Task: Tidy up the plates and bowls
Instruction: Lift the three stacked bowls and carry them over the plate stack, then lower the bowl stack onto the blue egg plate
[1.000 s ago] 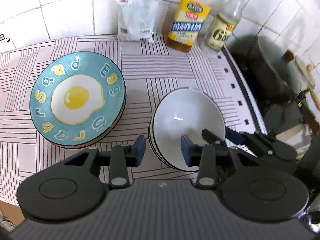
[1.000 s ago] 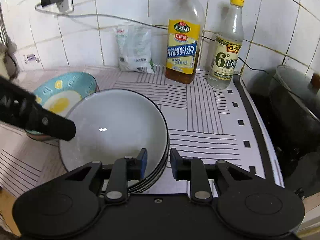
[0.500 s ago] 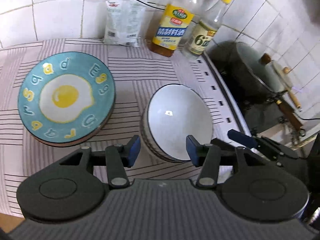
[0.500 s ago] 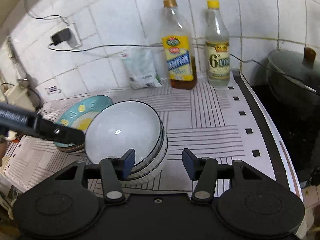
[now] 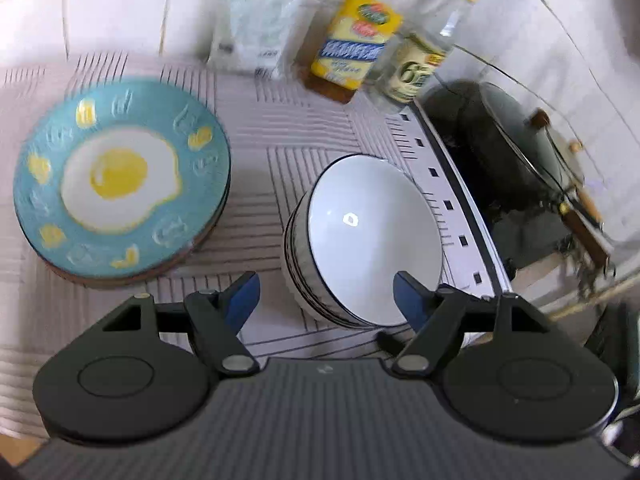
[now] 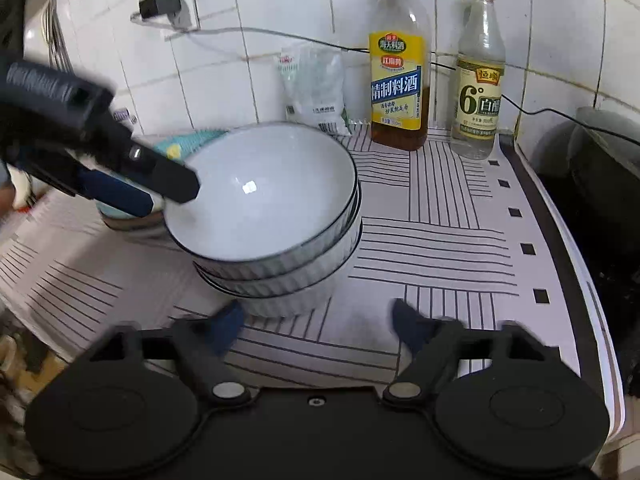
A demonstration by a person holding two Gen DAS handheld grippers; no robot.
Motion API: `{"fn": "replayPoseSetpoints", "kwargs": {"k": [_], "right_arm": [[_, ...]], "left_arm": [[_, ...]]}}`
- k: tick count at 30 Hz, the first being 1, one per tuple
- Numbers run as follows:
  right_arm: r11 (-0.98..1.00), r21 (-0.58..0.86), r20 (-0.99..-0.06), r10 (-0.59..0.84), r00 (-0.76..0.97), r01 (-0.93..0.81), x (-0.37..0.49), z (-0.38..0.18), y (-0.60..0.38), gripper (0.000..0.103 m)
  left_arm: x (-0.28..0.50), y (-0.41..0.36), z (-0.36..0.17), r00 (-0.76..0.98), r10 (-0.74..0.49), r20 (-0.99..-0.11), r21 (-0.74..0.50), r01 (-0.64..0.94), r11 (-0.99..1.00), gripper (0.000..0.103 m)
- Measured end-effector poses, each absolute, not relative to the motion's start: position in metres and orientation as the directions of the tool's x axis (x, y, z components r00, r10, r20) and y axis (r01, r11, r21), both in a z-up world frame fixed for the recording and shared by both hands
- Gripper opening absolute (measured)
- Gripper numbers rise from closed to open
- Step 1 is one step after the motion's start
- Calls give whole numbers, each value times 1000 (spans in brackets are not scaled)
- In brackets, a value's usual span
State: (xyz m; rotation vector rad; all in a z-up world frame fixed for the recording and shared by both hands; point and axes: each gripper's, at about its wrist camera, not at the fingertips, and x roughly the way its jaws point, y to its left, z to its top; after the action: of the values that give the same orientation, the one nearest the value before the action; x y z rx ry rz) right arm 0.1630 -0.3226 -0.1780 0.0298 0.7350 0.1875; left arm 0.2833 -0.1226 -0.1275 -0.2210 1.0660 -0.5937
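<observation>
A stack of white bowls (image 5: pixel 372 232) with dark rims stands on the striped counter cloth, three deep in the right wrist view (image 6: pixel 264 200). To its left lies a stack of teal plates (image 5: pixel 120 176) with a fried-egg picture, only a teal sliver (image 6: pixel 192 140) showing behind the bowls. My left gripper (image 5: pixel 324 296) hovers just short of the bowls' near side, jaws opening, pads touching nothing. From the right wrist view the left gripper (image 6: pixel 170 200) reaches over the bowls' left rim. My right gripper (image 6: pixel 316 320) sits low before the bowls, jaws opening, nothing between them.
Against the tiled wall stand a yellow-labelled cooking wine bottle (image 6: pixel 398 64), a clear vinegar bottle (image 6: pixel 478 76) and a white bag (image 6: pixel 314 88). A black lidded pot (image 6: pixel 600 168) sits on the stove to the right, past the cloth's edge. A plug and cable (image 6: pixel 160 6) hang on the wall.
Both grippers have widened their jaws and drawn back from the top bowl's rim. The bowl now rests on the stack.
</observation>
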Motion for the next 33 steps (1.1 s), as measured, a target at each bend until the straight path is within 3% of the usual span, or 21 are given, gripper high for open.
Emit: {"fn": "replayPoseSetpoints", "kwargs": {"k": [6,11,17,19,21,28,33], "right_arm": [[969,22,-624,205,754,-245,168,-201,-304,95],[957,-4,-525,246,815,-291,177,-217,-301,98],[944,29,-528,294,797,-329,191,-220,-306,101],[945,41,-529,296,795,-325,195,-221,-307,101],[941,55,-540,308,783,-333,202,-222,-307,101],[935,84,-528,336,780,-346,210,-227,-308,101],[932,95,-548,343,763,-350,217,-226,-307,102]], "left_arm": [[294,-129,-152,314,-588,-745,-510,300,806,70],[315,-130,-166,332,-591,-735,-549,219,806,67],[321,-140,-169,317,-581,-750,-531,235,814,51],[319,-140,-172,332,-557,-761,-506,235,830,38],[319,-138,-176,333,-556,-762,-505,231,831,35],[322,-131,-184,323,-584,-745,-555,187,811,36],[316,-138,-182,354,-558,-751,-523,196,829,39]]}}
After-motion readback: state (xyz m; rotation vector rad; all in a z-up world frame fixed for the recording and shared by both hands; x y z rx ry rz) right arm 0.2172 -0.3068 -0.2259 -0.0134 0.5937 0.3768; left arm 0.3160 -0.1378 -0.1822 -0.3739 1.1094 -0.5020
